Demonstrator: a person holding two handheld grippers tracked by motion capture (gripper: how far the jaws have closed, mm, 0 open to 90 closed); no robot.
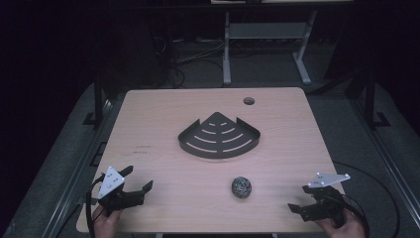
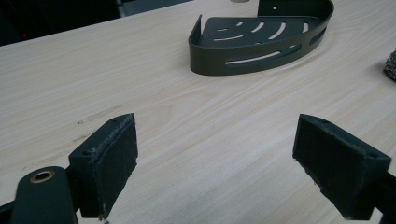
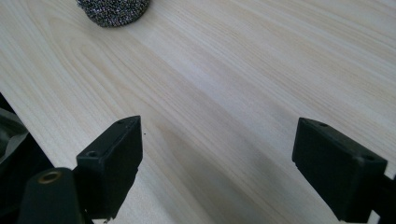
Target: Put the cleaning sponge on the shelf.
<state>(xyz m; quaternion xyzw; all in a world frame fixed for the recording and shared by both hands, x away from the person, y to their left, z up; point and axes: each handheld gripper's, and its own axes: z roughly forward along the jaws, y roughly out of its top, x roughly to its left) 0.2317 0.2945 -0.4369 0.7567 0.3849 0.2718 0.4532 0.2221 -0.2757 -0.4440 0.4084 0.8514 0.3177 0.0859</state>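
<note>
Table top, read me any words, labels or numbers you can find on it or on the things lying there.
No text can be read.
A faint dark mark on the table, at left of the slotted corner shelf, may be print, but is too small and blurred to read.
The shelf, the steel scourer and the grey plates on the left tool and right tool show no lettering.

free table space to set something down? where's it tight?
Bare wood: the wide strip left of the corner shelf, between it and the left gripper; the right side between the shelf and the right gripper; the far edge beside the round hole. Tightest between shelf and steel scourer.
</note>
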